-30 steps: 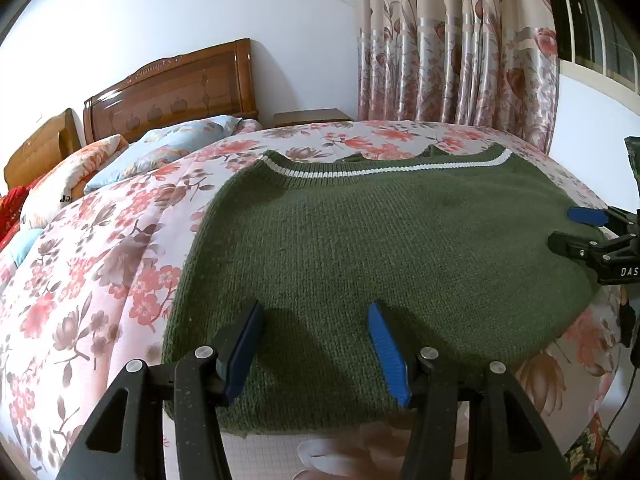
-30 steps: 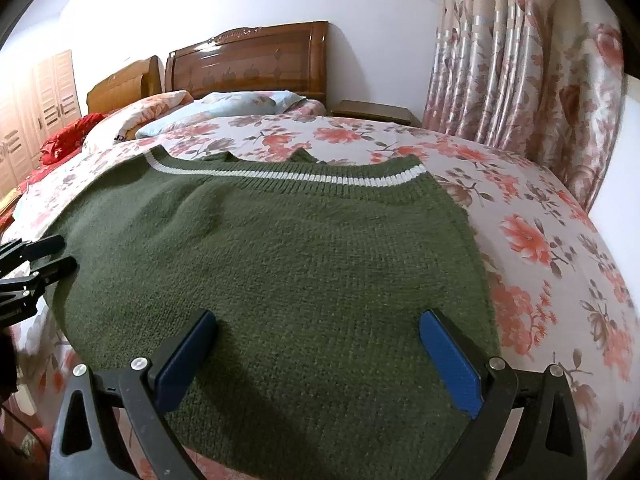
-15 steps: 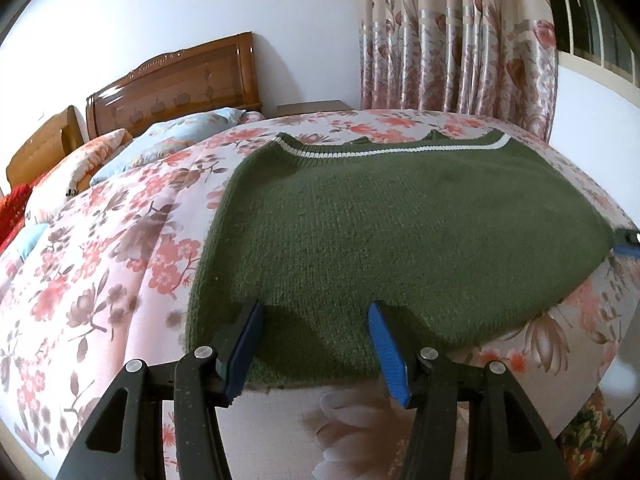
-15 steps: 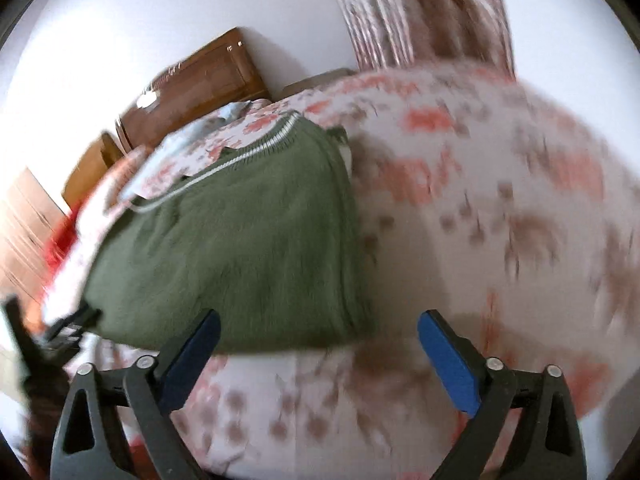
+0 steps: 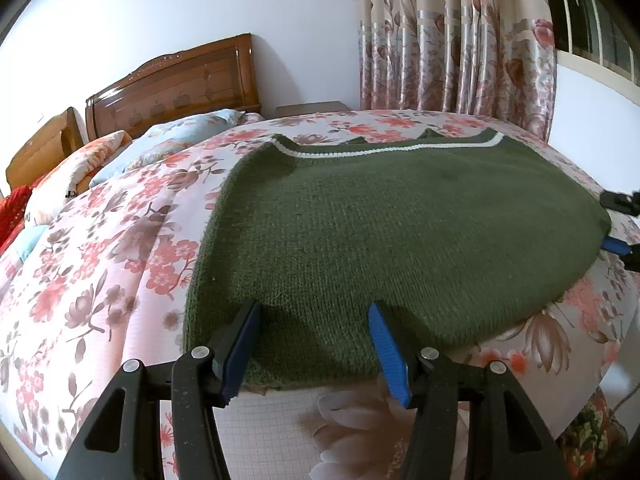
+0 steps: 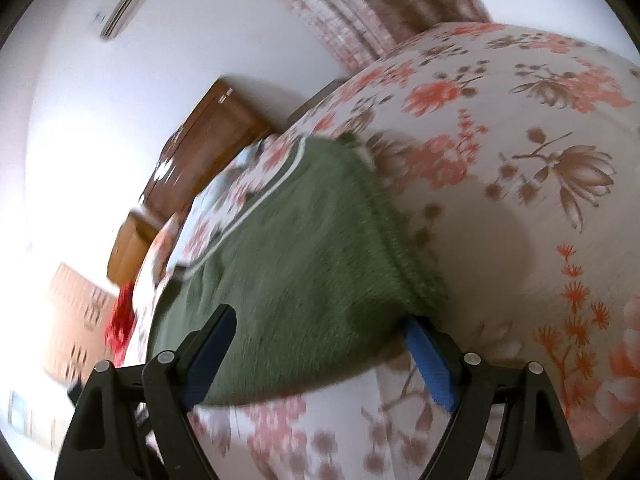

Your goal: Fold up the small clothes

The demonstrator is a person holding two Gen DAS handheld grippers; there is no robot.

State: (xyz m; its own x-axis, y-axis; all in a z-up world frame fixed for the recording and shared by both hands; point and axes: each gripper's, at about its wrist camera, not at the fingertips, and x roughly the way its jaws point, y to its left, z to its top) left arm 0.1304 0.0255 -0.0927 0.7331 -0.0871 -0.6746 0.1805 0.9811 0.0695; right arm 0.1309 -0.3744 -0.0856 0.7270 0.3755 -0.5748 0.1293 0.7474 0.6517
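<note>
**Both grippers spread at the sweater's hem**

Left gripper [image 5: 314,326] gapes at lower centre over the near hem of the sweater [image 5: 392,236], lying flat mid-frame on the floral bed [image 5: 100,264]. Right gripper [image 6: 320,346], tilted and blurred, straddles a sweater corner, unclenched.

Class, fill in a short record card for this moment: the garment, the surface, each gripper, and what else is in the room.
Garment: green knitted sweater, spread flat, white stripe at far end
Surface: floral bedspread
Left gripper: open, over near hem
Right gripper: open, tilted, at sweater's corner
Background: wooden headboard, pillows, floral curtain
</note>
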